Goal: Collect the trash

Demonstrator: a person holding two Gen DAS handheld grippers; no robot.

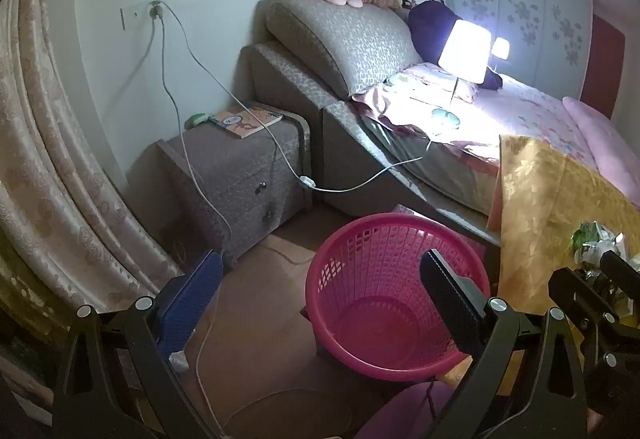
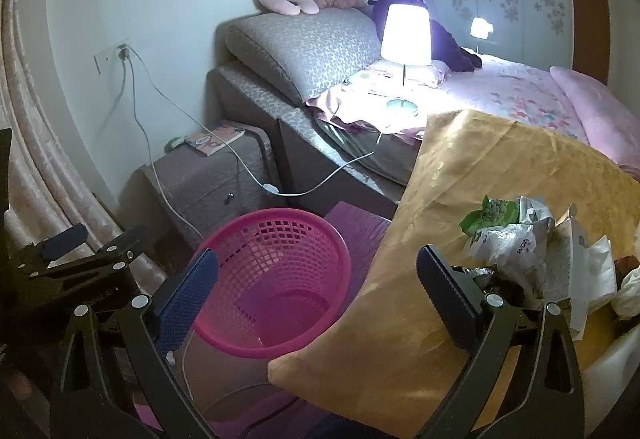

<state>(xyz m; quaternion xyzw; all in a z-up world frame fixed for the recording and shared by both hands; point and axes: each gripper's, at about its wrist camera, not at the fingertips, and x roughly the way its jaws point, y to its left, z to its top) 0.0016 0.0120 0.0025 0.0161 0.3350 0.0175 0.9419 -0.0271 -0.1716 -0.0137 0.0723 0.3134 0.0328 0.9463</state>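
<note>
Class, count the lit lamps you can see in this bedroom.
2. A large lamp stands on the near side of the bed; a small lamp glows beyond it. Others may be hidden.

We take the pink basket (image 1: 394, 291) as our landmark. Its mouth gapes with nothing inside, so we see free passage down into it. Beside it the gold-clothed table (image 2: 460, 199) crowds its rim, wrappers (image 2: 516, 239) heaped on top. Behind the basket stand the nightstand (image 1: 244, 175) and the bed (image 1: 460, 143), and a white cable (image 1: 208, 359) trails across the floor beside it.
</note>
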